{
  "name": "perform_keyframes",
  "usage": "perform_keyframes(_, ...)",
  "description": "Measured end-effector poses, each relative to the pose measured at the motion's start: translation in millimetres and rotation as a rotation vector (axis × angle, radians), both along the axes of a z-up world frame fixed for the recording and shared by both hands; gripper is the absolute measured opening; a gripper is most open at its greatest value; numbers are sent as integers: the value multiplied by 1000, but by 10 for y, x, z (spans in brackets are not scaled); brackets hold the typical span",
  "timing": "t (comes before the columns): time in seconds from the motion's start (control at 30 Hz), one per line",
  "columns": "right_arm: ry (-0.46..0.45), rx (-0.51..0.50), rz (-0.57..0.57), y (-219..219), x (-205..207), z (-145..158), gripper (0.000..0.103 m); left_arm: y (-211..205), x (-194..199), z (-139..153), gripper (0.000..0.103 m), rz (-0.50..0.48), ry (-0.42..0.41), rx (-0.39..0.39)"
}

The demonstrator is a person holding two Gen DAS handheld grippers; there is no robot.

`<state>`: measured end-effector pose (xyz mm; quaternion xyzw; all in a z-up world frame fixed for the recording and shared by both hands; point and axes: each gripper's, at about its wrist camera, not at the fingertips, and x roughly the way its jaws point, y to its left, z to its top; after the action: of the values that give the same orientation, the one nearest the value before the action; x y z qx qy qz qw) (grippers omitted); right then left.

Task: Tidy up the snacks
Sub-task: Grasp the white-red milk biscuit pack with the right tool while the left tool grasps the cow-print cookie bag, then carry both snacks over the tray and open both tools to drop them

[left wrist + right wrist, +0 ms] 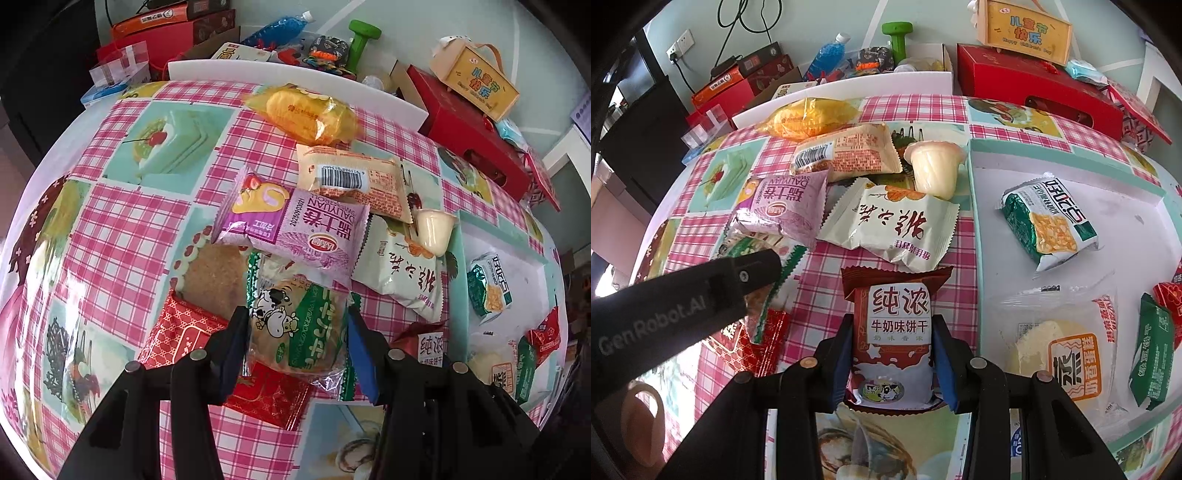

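Note:
My left gripper (295, 354) is shut on a clear-and-green cake packet with a cartoon cow (295, 325), its blue pads pressing both sides. That packet lies over a red packet (184, 332) and under a purple Swiss-roll packet (291, 229). My right gripper (892, 358) is shut on a brown-red milk biscuit packet (897, 317), held upright between its pads. To its right, a white box with a teal rim (971, 221) holds a green corn snack (1049, 225), a clear cake pack (1067, 350) and a green packet (1152, 358).
On the pink checked tablecloth (122, 229) lie a white-green packet (890, 225), a jelly cup (934, 166), a beige barcoded packet (846, 151) and a yellow pack (809, 118). Red gift boxes (1034, 85), a bottle and a green dumbbell crowd the far edge.

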<state>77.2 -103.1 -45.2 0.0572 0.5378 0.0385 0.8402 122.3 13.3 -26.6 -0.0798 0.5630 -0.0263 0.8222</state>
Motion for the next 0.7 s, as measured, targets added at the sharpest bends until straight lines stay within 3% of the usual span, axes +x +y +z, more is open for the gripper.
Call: perform_keyframes(0.7,-132,40,-25,-110,-145,475,42,93,-216,486,53,39,-130,-28)
